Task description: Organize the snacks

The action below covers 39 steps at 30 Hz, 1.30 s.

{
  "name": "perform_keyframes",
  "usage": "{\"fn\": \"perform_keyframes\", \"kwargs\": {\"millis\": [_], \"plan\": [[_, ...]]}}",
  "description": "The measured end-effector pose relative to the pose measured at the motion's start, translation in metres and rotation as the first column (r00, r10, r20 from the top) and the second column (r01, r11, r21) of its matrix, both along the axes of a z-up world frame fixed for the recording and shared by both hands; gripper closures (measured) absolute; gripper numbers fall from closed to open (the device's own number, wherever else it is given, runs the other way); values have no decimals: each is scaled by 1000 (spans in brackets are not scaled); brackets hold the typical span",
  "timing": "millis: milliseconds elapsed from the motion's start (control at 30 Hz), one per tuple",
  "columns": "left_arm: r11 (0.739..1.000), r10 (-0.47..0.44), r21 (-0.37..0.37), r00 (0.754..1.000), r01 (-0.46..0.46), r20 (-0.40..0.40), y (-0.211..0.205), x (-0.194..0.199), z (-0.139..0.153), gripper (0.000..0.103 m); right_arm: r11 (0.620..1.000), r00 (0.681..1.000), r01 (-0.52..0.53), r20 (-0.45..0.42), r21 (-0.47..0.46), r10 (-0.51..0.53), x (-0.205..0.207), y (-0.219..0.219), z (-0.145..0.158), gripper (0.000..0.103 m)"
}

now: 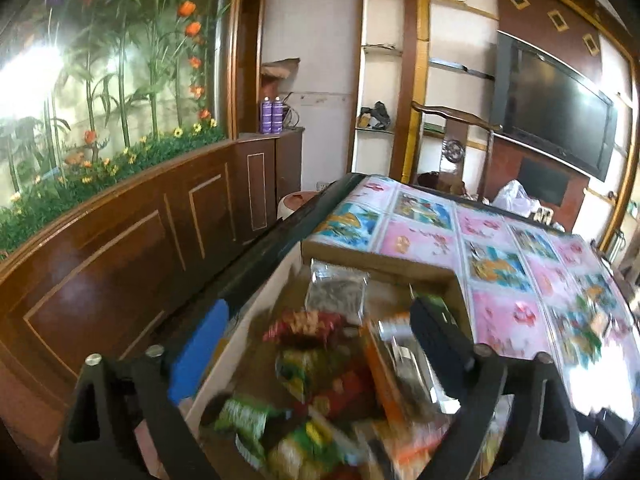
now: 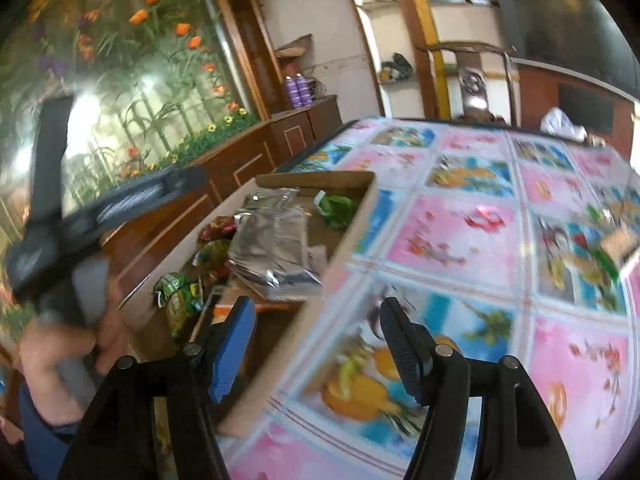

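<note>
left gripper [image 1: 316, 344] wide open over cardboard box [image 2: 352, 216], nothing between pads, snack packets [image 1: 320, 364] piled inside near table's left edge. looks like drop-off step just done, box wall close on both sides. right gripper [image 2: 316, 344] partly open, empty, straddling box's right wall over tablecloth [image 2: 460, 240]. next guess: fetch loose snack [image 2: 616, 248] far right, plenty of open table.

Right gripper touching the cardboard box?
Cannot tell. In the right wrist view the right gripper straddles the cardboard box wall, jaws open; blur hides any contact or gap.
</note>
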State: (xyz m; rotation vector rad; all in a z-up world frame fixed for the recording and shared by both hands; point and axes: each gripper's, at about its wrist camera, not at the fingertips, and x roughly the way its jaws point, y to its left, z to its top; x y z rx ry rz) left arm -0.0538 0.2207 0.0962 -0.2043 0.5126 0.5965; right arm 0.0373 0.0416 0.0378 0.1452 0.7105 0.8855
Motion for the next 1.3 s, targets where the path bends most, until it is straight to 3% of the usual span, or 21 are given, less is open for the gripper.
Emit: {"fn": "perform_keyframes", "kwargs": {"millis": [133, 433, 600, 767, 1000, 1300], "plan": [[1000, -28, 11, 999, 28, -24, -22, -22, -7, 1, 997, 999, 28, -29, 65, -26, 1, -16, 5, 20], [997, 57, 66, 991, -49, -118, -35, -50, -30, 0, 999, 999, 7, 32, 54, -9, -16, -20, 14, 13], [985, 141, 115, 983, -127, -118, -37, -52, -33, 0, 1000, 999, -4, 39, 31, 2, -17, -17, 12, 13], [958, 242, 171, 968, -229, -59, -37, -64, -31, 0, 1000, 998, 6, 58, 2, -6, -21, -14, 11, 13], [966, 251, 80, 964, -244, -90, -16, -66, -34, 0, 999, 996, -7, 89, -49, 11, -30, -3, 9, 13], [959, 270, 117, 957, -257, -110, -21, -62, -37, 0, 994, 987, -33, 153, -103, 48, -44, 8, 8, 13]]}}
